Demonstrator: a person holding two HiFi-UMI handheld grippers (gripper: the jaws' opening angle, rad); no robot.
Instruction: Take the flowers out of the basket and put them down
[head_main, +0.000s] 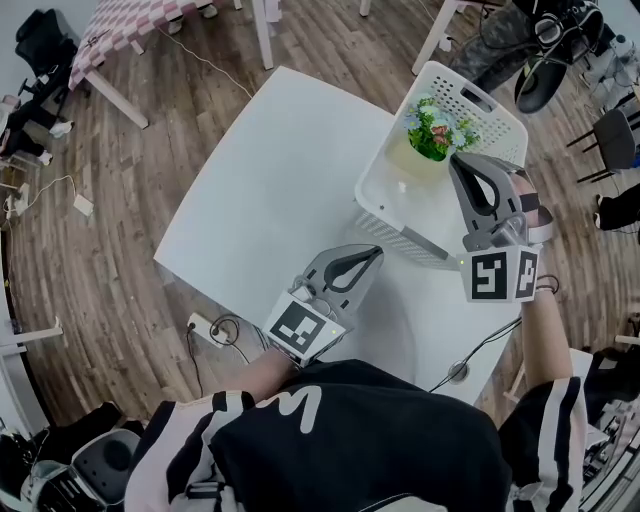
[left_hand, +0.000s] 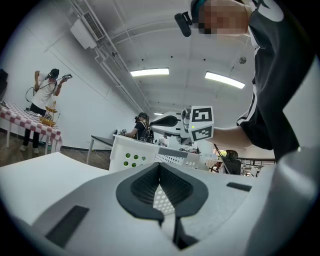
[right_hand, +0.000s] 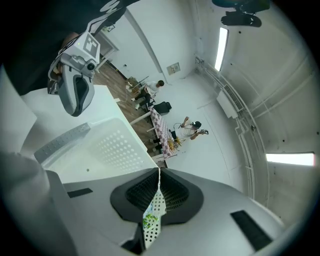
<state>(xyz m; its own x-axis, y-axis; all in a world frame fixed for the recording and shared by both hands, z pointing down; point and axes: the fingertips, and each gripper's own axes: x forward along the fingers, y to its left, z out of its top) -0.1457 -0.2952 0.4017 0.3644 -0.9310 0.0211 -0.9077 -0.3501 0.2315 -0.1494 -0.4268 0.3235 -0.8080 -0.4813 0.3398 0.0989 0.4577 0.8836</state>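
A small bunch of flowers (head_main: 436, 128), green with pink and blue blooms, stands in a pale pot inside the white perforated basket (head_main: 385, 215) at the table's far right. My right gripper (head_main: 456, 158) hovers over the basket just right of the flowers, jaws shut on nothing. In the right gripper view its tips (right_hand: 159, 170) meet above the basket's floor (right_hand: 100, 145), and a sliver of the flowers (right_hand: 150, 222) shows in the gap behind them. My left gripper (head_main: 377, 251) is shut and empty, by the basket's near left corner. Its view faces the basket wall (left_hand: 132, 156).
The white table (head_main: 270, 190) stretches bare to the left of the basket. A power strip (head_main: 200, 326) and cables lie on the wood floor by its near edge. A checkered table (head_main: 130, 20) stands far left, chairs to the right. People stand in the background.
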